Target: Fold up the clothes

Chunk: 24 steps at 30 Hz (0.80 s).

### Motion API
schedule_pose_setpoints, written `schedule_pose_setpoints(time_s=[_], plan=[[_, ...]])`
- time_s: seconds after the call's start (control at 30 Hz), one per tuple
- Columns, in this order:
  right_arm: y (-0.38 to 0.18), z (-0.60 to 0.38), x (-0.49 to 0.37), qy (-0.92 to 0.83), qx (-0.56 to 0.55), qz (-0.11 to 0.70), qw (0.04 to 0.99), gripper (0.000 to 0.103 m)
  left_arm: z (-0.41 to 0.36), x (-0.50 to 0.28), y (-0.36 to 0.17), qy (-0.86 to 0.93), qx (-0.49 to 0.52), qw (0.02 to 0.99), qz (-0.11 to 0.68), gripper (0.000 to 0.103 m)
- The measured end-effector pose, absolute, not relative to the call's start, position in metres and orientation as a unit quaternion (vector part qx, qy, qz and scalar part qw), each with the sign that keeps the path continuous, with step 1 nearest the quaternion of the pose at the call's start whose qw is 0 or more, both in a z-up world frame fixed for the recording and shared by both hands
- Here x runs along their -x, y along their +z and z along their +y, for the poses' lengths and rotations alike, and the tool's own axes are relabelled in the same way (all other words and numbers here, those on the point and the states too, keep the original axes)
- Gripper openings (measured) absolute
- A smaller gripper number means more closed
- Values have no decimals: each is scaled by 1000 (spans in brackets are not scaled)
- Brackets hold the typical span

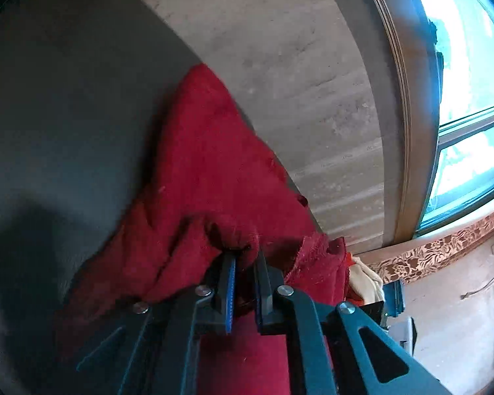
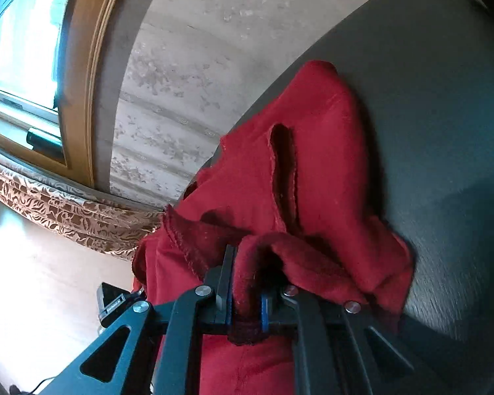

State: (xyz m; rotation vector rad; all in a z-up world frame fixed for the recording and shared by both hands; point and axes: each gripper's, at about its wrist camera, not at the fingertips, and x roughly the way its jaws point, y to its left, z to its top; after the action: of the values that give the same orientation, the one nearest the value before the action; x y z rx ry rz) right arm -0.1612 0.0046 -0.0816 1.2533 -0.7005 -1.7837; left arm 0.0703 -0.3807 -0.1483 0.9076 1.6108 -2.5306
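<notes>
A dark red fleece garment lies on a grey table, its far end reaching the table's edge. My left gripper is shut on a bunched fold of the red cloth, which shows between the blue-edged pads. In the right wrist view the same red garment lies on the grey table, with a long hemmed slit running down its middle. My right gripper is shut on a thick rolled edge of the cloth, and the fabric wraps over the fingers and hangs below them.
Beyond the table's edge stands a pale stained wall with a wood-framed window. A brown patterned curtain hangs below the window. A pale cloth lies past the garment. A dark device sits on the light floor.
</notes>
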Motion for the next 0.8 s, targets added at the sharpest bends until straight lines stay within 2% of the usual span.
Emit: schedule_pose_setpoints(time_s=[0.3, 0.37, 0.5, 0.67, 0.8], plan=[[-71, 34, 103, -706, -510, -235, 432, 10, -336, -147, -155, -796, -297, 2, 527, 7], [-61, 37, 94, -709, -509, -222, 434, 17, -329, -158, -142, -805, -294, 0, 516, 7], [-19, 40, 85, -724, -467, -219, 458, 16, -329, -177, -110, -819, -253, -19, 514, 7], [22, 38, 93, -737, -417, -233, 478, 16, -344, -169, -88, -823, -208, -32, 527, 7], [14, 22, 125, -734, -426, -251, 465, 16, -365, -149, -89, -814, -193, -26, 547, 7]])
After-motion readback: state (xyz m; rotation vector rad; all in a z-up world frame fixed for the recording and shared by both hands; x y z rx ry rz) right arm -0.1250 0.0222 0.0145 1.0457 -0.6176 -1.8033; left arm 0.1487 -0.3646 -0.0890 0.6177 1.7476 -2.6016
